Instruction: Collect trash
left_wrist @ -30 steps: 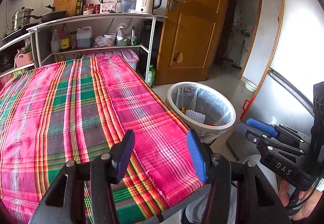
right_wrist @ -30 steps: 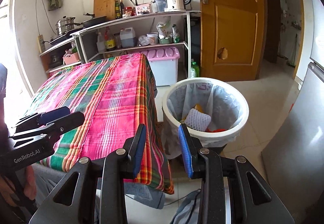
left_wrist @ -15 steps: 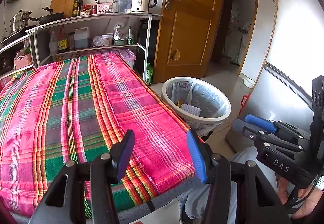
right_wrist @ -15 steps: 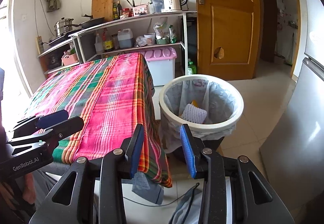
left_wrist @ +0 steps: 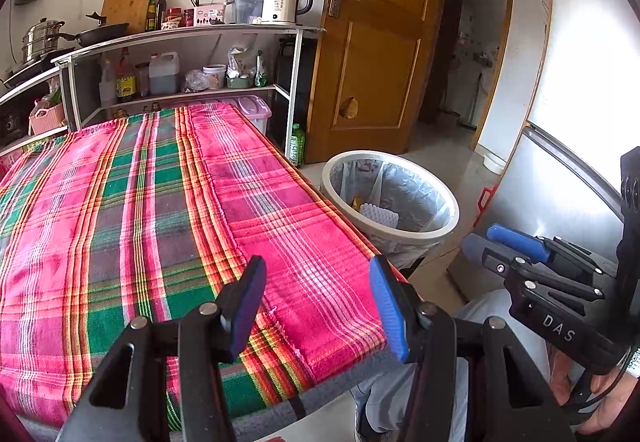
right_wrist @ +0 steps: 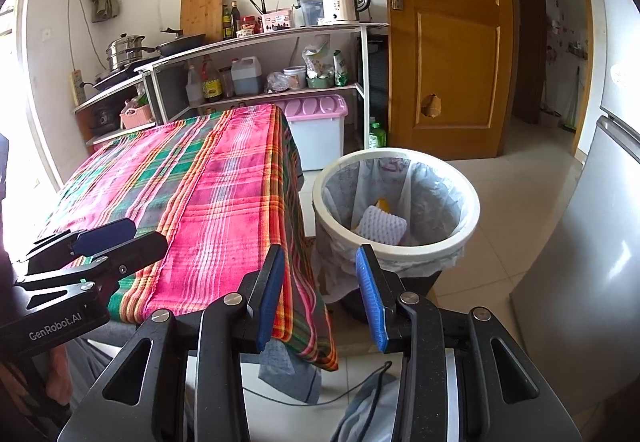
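Trash (left_wrist: 379, 215): sits in the bin (left_wrist: 448, 230), white ribbed foam pad on top, something yellow behind it. None visible on the counter (left_wrist: 168, 210).

Left wrist view:
- Over the last second the view pulled back and up. The bin now sits further off and higher in frame, and more of the plaid cloth edge shows at the near end.
- My read: the drop is done and you're backing away from it. No loose pieces show anywhere on the cloth, so the collecting looks finished or close to it.
- Left tool (left_wrist: 316, 306): jaws spread wide, nothing between the blue pads, hovering above the near edge of the counter, touching nothing.
- Right tool (left_wrist: 500, 238) shows at frame right, beside the fridge (left_wrist: 560, 182), apart from the bin.

Right wrist view:
- Same retreat here: the bin (right_wrist: 474, 210) drifted from close under the pads to further ahead, with the foam pad (right_wrist: 380, 226) and yellow scrap down inside the liner.
- Right tool (right_wrist: 320, 294): jaws part open, narrower gap than the left tool's, empty. It points at the gap between the counter (right_wrist: 208, 202) corner and the bin, contacting neither.
- Left tool (right_wrist: 116, 238) is at frame left over the counter edge, pads apart, carrying nothing.
- Floor beside the bin: only a cable and some grey fabric low in frame; can't tell if either counts as trash.
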